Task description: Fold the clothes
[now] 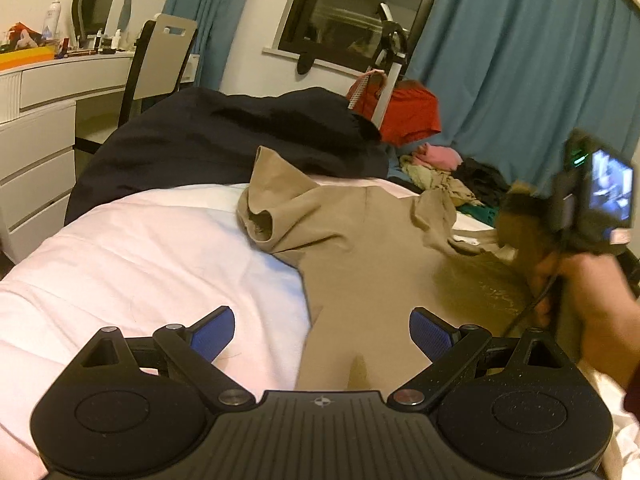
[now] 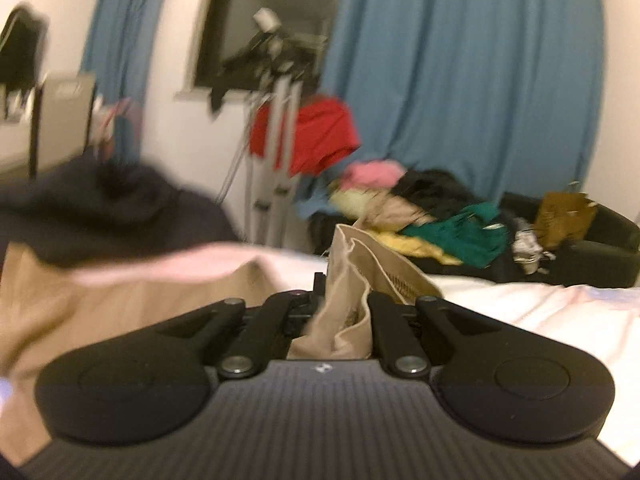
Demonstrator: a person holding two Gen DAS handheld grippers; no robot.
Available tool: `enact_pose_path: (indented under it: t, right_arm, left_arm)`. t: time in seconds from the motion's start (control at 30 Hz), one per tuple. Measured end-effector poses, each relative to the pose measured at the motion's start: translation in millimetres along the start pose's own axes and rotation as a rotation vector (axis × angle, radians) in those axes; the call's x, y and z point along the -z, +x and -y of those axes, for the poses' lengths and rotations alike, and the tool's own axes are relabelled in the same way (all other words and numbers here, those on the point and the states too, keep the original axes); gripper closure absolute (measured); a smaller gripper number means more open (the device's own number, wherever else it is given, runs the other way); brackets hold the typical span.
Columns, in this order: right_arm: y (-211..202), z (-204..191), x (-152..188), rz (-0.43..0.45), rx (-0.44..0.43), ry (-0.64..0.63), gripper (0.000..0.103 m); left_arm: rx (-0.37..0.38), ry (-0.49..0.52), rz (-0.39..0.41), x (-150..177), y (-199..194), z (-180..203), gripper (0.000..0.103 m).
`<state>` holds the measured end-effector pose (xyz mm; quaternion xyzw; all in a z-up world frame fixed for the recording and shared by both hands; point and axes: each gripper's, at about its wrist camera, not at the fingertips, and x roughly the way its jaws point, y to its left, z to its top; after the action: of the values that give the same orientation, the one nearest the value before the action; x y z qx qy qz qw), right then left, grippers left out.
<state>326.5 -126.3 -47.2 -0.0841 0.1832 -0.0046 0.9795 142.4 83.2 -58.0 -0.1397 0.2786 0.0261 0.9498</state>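
A tan garment point(image 1: 360, 248) lies spread on the pale pink bed cover point(image 1: 152, 264), with one tube-shaped opening at its far left. My left gripper point(image 1: 322, 336) hovers open just above its near end, and nothing sits between the blue pads point(image 1: 212, 334). At the right edge of the left wrist view a hand holds my right gripper point(image 1: 516, 228), blurred, lifting the garment's right edge. In the right wrist view my right gripper point(image 2: 344, 296) is shut on a bunched fold of the tan garment point(image 2: 352, 280), which hides its fingertips.
A dark navy duvet point(image 1: 224, 136) is heaped at the back of the bed. Beyond it are a clothes rack with a red garment point(image 1: 412, 112) and a pile of mixed clothes point(image 2: 432, 208). Blue curtains point(image 1: 520, 60) hang behind. A white dresser point(image 1: 36, 128) and chair point(image 1: 164, 60) stand left.
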Motion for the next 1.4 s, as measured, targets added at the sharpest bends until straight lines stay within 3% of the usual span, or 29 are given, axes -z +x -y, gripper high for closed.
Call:
enact_pose_path:
  t: [0.07,0.1,0.13,0.2,0.33,0.53,0.77,0.93,1.03,1.2,1.4]
  right_arm:
    - [14,-10,9,-0.048,-0.035,-0.014,0.092]
    - [20,-9,13,-0.075,-0.057,-0.006,0.063]
    - [18,-7,15,-0.083,-0.076,0.015,0.026]
    - [0,-1,18,-0.069,-0.115,0.073,0.0]
    - [-59,25,15,-0.047,-0.18,0.177,0.0]
    - [-195,75,33,0.018,-0.205,0.313,0.0]
    - [-339,140,95,0.061,-0.107,0.454,0.0]
    - [-373,185,130,0.07,-0.022,0.528,0.0]
    - [-377,208,142,0.087,0.046,0.559,0.0]
    - [-376,231,154,0.1,0.084,0.584,0.0]
    - [-375,252,168,0.113,0.089,0.659,0.0]
  left_arm:
    - [-0.007,0.016,-0.006,2,5,-1,0.007]
    - [-0.003,0.022,-0.014,3,8,0,0.007]
    - [0.001,0.028,-0.021,4,11,1,0.007]
    - [0.011,0.033,-0.034,6,16,3,0.007]
    - [0.021,0.055,-0.035,9,16,11,0.007]
    - [0.06,0.092,-0.03,17,-6,26,0.007]
    - [0.135,0.151,-0.059,31,-37,53,0.007]
    - [0.195,0.27,-0.074,51,-58,89,0.012]
    - [0.235,0.321,-0.13,67,-65,120,0.017]
    - [0.372,0.331,-0.251,94,-79,173,0.026]
    - [0.517,0.297,-0.389,127,-81,234,0.044]
